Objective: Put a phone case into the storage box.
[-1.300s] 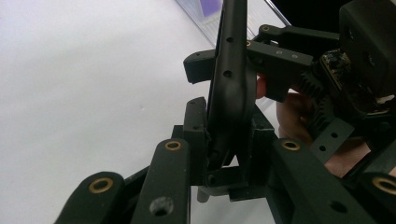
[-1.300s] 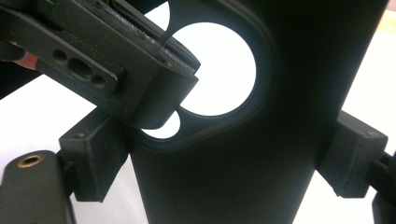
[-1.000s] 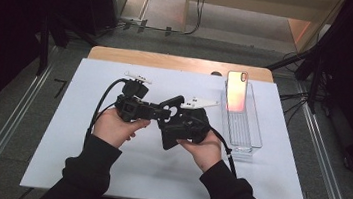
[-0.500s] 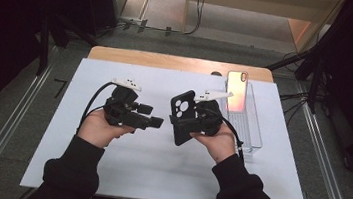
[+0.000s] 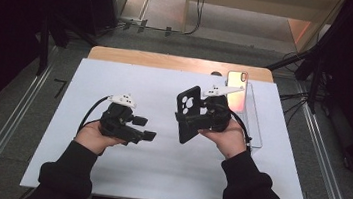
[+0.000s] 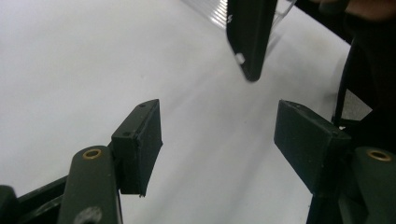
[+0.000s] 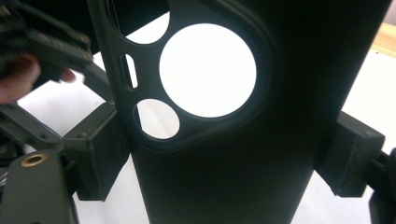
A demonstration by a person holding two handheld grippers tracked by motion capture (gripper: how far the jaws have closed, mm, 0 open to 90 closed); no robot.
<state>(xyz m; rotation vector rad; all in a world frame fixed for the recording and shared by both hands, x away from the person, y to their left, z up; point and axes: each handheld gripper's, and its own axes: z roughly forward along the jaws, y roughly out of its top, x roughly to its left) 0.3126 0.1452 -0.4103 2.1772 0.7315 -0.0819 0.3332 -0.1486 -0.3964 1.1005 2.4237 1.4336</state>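
A black phone case (image 5: 188, 112) with camera cut-outs is held upright above the white mat, my right gripper (image 5: 193, 122) shut on its two long edges. In the right gripper view the case (image 7: 261, 70) stands between both pads of that gripper (image 7: 229, 156). My left gripper (image 5: 145, 128) hovers low over the mat to the left, apart from the case. Its jaws have just been opening and nothing lies between them (image 6: 219, 140). The case's lower end (image 6: 250, 32) hangs ahead of it.
A white mat (image 5: 155, 177) covers the table. At the right rear a clear plastic tray (image 5: 255, 123) holds a phone (image 5: 237, 81) standing on end. The tray's ribbed wall (image 6: 219, 11) shows behind the case. Wooden table edge at the back.
The two grippers were together at the case in the middle. The left one let go and moved left and down. The right one carried the case to the right and up.
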